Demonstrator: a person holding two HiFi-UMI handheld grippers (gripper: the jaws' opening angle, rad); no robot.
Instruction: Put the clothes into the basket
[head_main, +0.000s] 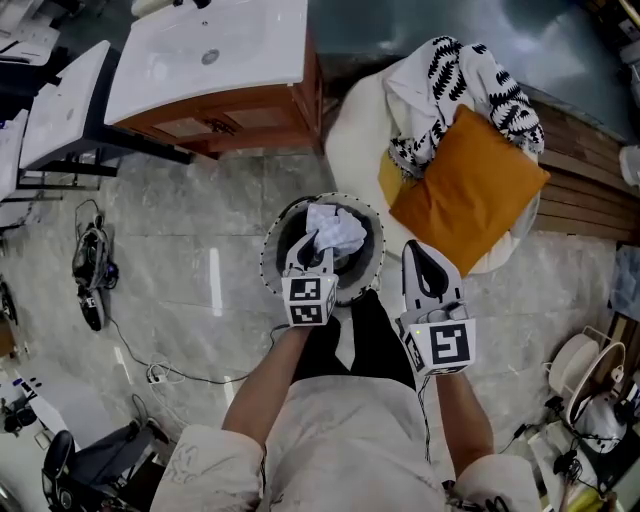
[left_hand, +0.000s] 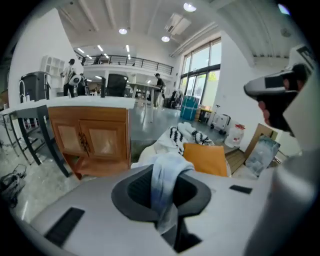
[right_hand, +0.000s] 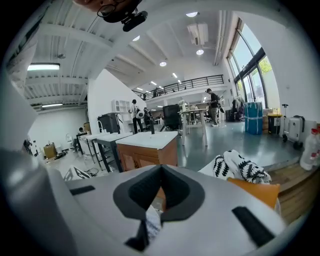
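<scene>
Marble floor (head_main: 190, 210), one basket (head_main: 267, 252), left gripper (head_main: 309, 248) clamping one garment (head_main: 338, 228), right gripper (head_main: 423, 252) probably closed

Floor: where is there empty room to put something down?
Free: the bare floor between the cabinet and the basket, and left of the basket. Crowded: cables lie farther left, and the beanbag on the right is piled with clothes and a cushion.
</scene>
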